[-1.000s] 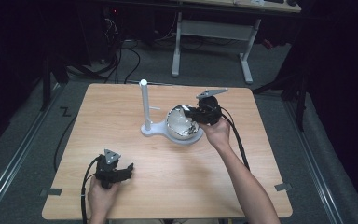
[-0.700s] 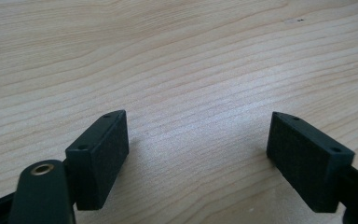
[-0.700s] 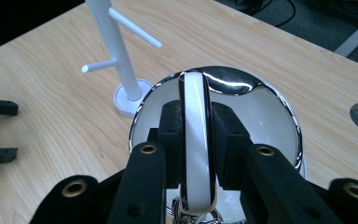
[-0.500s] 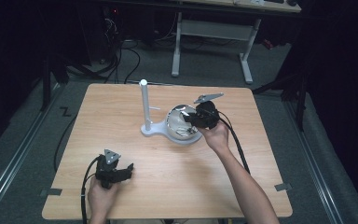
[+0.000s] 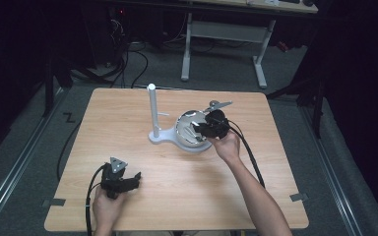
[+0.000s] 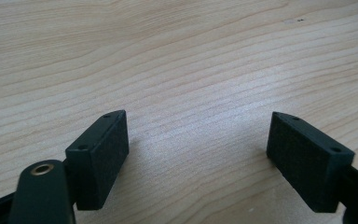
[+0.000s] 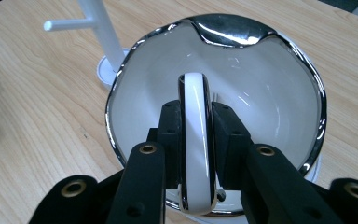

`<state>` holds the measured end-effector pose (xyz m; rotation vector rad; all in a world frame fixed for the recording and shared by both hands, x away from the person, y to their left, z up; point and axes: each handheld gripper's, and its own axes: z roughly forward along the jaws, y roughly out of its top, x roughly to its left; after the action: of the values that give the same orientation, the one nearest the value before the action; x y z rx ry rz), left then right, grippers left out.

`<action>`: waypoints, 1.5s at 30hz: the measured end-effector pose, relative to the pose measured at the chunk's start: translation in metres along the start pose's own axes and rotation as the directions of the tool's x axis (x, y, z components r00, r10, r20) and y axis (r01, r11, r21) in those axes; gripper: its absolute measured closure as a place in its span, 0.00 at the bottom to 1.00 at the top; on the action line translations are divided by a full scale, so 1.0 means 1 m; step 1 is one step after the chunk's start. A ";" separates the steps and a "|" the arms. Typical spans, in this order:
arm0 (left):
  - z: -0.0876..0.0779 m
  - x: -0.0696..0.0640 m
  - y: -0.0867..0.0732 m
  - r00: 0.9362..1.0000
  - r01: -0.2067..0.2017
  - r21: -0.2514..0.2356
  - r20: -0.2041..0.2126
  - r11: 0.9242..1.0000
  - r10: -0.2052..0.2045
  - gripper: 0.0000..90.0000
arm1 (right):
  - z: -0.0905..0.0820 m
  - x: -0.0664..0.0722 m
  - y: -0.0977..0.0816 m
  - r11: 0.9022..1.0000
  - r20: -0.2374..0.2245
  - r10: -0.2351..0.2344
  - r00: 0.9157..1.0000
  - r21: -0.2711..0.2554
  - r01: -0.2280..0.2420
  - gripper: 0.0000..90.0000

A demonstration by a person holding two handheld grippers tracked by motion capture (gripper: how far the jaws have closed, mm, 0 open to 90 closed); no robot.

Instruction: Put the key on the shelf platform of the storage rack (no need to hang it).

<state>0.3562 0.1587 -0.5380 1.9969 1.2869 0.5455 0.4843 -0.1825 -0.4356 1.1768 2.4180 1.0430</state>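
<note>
A shiny silver mug (image 5: 189, 129) with a white inside (image 7: 265, 93) lies tipped toward my right gripper, over the round end of a white stand's base (image 5: 163, 137). My right gripper (image 5: 203, 129) (image 7: 196, 114) is shut on the mug's white handle (image 7: 196, 154), one pad on each side. The stand's upright post (image 5: 152, 110) (image 7: 101, 32) with a short side peg rises just left of the mug. Whether the mug rests on the base or hangs above it, I cannot tell. My left gripper (image 5: 137, 178) (image 6: 198, 140) is open low over bare wood near the front left.
The wooden table (image 5: 118, 113) has free room on the left and along the front. Cables trail from both grippers off the near edge. Beyond the far edge stand a white desk frame (image 5: 224, 34) and floor cables.
The right gripper and the mug have shifted slightly, with the grey plate on top turning a little. The left gripper has stayed where it was.
</note>
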 end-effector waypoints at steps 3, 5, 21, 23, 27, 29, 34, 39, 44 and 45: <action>0.000 0.000 0.000 1.000 -0.003 0.003 0.000 1.000 0.003 0.24 | 0.003 -0.001 -0.002 1.000 0.004 0.006 1.000 -0.001 -0.006 0.84; 0.000 0.000 0.000 1.000 -0.002 0.002 0.000 1.000 0.002 0.24 | 0.004 -0.002 -0.003 1.000 0.008 0.020 1.000 0.003 -0.020 0.84; 0.000 0.000 0.000 1.000 0.000 0.000 0.000 1.000 0.000 0.24 | 0.013 -0.006 -0.013 0.999 0.045 0.038 0.998 -0.006 -0.038 0.75; 0.000 0.000 0.000 1.000 0.000 0.000 0.000 1.000 0.000 0.24 | 0.012 -0.006 -0.013 0.999 0.042 0.046 0.998 -0.002 -0.046 0.74; 0.000 0.000 0.000 1.000 -0.002 0.002 0.000 1.000 0.002 0.24 | 0.011 -0.005 -0.014 0.999 0.043 0.034 0.999 -0.009 -0.033 0.64; 0.000 0.000 0.000 1.000 0.000 0.000 0.000 1.000 0.000 0.24 | 0.010 -0.004 -0.014 1.000 0.040 0.020 0.999 -0.007 -0.019 0.59; 0.000 0.000 0.000 1.000 0.000 0.000 0.000 1.000 0.000 0.24 | 0.003 -0.005 -0.015 1.000 0.042 0.008 0.999 -0.023 -0.007 0.53; 0.000 0.000 0.000 1.000 0.000 0.000 0.000 1.000 0.000 0.24 | -0.006 -0.007 -0.016 0.999 0.046 0.012 0.999 -0.039 -0.010 0.52; 0.000 0.000 0.000 1.000 0.000 0.000 0.000 1.000 0.000 0.24 | -0.015 -0.011 -0.018 0.998 0.048 0.018 0.999 -0.061 -0.015 0.52; 0.000 0.000 0.000 1.000 0.000 0.000 0.000 1.000 0.000 0.24 | -0.017 -0.012 -0.018 0.998 0.047 0.020 0.999 -0.065 -0.017 0.52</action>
<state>0.3562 0.1587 -0.5379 1.9968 1.2871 0.5453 0.4725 -0.2074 -0.4371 1.1910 2.3234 1.0775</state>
